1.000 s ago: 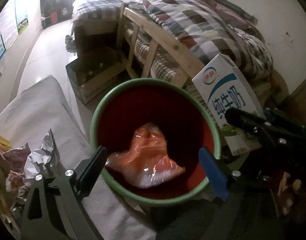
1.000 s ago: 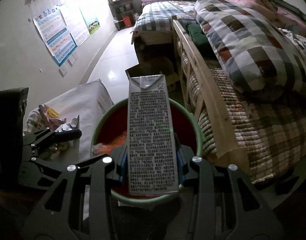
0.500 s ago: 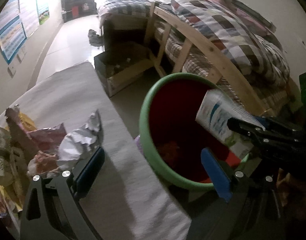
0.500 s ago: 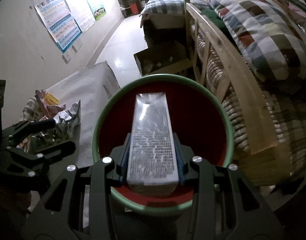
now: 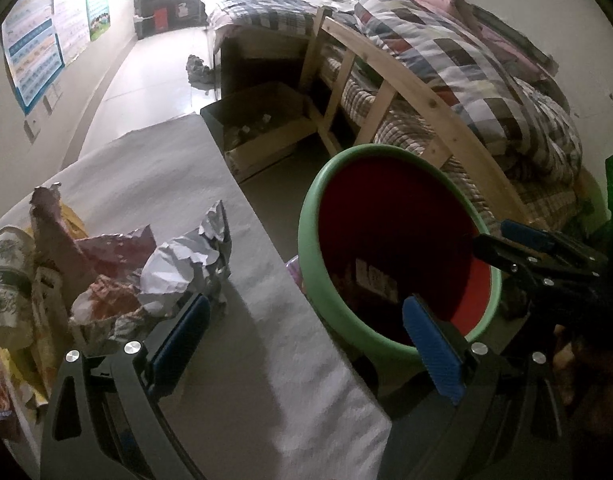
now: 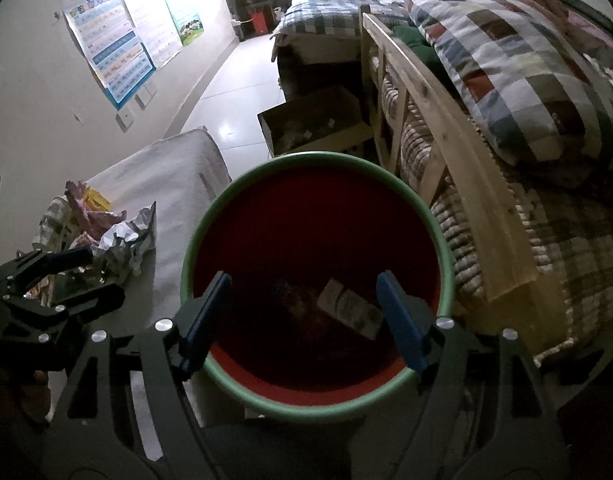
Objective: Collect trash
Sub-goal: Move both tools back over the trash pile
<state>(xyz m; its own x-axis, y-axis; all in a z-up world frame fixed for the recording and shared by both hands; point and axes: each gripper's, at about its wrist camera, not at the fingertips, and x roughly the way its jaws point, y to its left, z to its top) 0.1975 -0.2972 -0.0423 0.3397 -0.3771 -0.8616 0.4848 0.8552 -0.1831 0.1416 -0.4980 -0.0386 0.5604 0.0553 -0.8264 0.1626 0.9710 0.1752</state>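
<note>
Gone from the right gripper's grasp since a second ago: the printed milk carton now lies at the bottom of the bin! Sweeping left to right: the heap of crumpled snack wrappers and foil waits on the pale cloth-covered table, the left gripper hangs beside it, fingers spread wide and empty, likely lining up the next piece. Then the green-rimmed red plastic bin, with the right gripper poised over it, fingers parted after the drop.
</note>
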